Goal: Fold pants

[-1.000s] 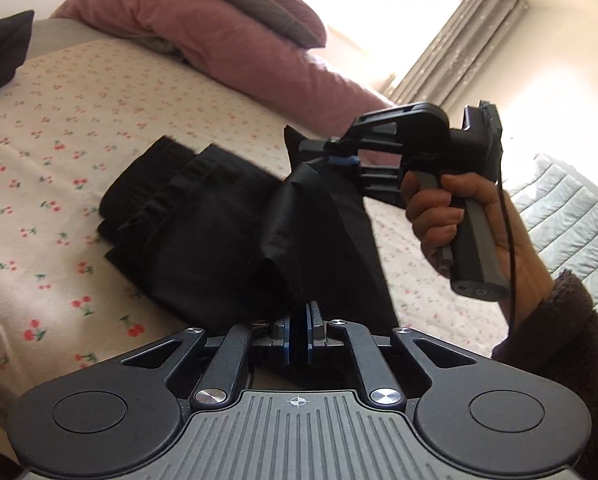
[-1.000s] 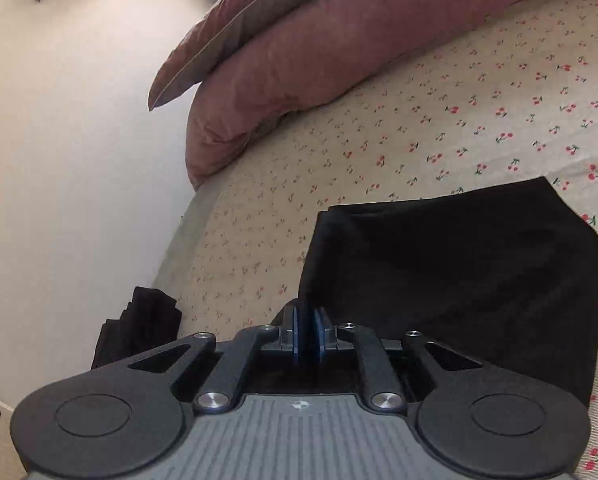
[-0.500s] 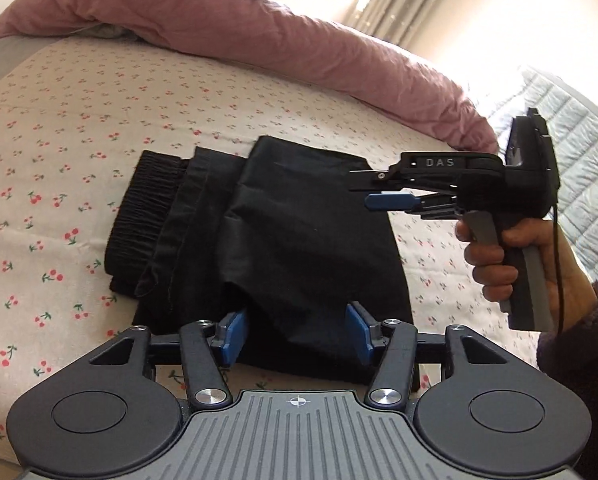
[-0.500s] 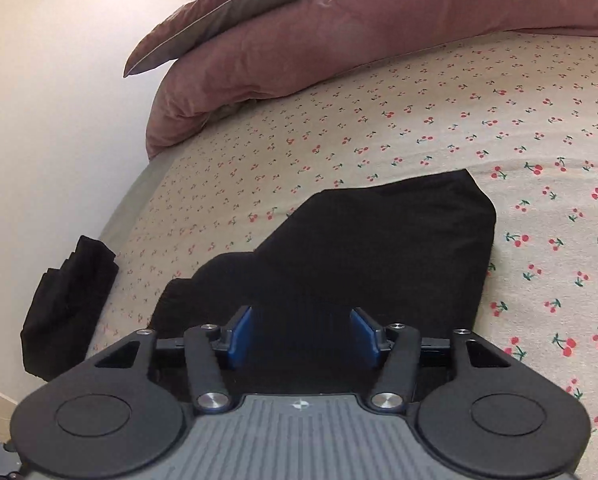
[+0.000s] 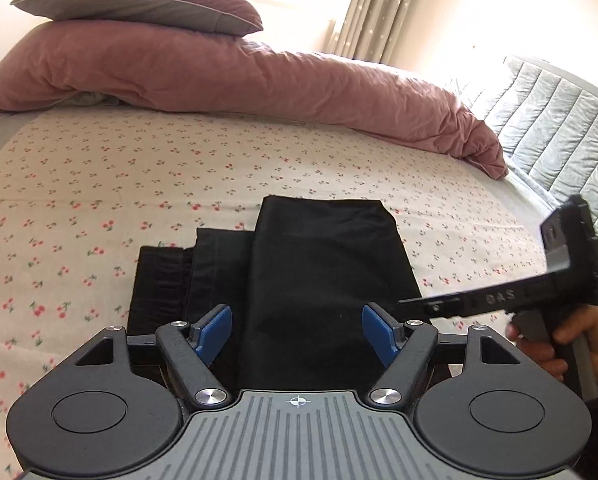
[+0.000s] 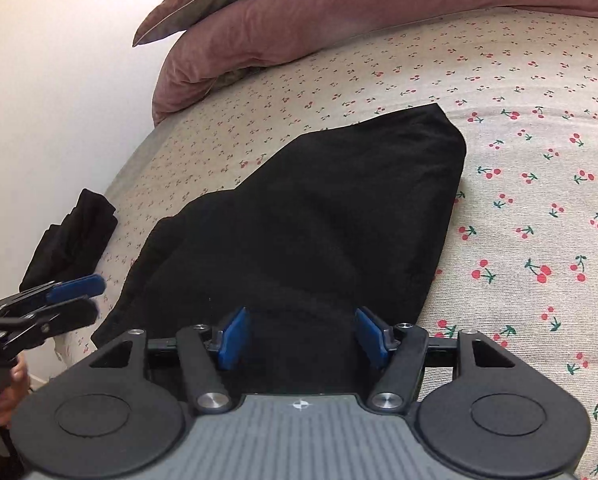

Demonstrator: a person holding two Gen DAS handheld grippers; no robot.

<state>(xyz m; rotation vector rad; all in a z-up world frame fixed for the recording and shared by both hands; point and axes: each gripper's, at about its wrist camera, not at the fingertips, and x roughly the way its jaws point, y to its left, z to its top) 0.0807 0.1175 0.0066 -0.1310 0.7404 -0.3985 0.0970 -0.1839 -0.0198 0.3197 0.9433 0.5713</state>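
here the black pants lie folded on the cherry-print bedsheet, near the close edge of the bed and well short of the pink duvet bunched along the far side.

the left wrist view gives the layers: a ribbed waistband strip at the left, a second panel overlapping it, and a broad smooth flap on top. it also shows a pink pillow resting on the duvet, a curtain at the bright window and a quilted grey cover off to the right. the left gripper sits over the near edge of the pants; its jaws are opening, blue pads wide apart, the cloth lying below and between them but not pinched. at the right edge the right gripper shows side-on in a hand; its pads cannot be made out there.

the right wrist view shows what that one misses: a white wall beside the bed and a second dark bundle of cloth at the mattress edge. here the right gripper's jaws are opening too, pads clear of the fabric beneath, and the left gripper enters from the left with its two fingers spread.
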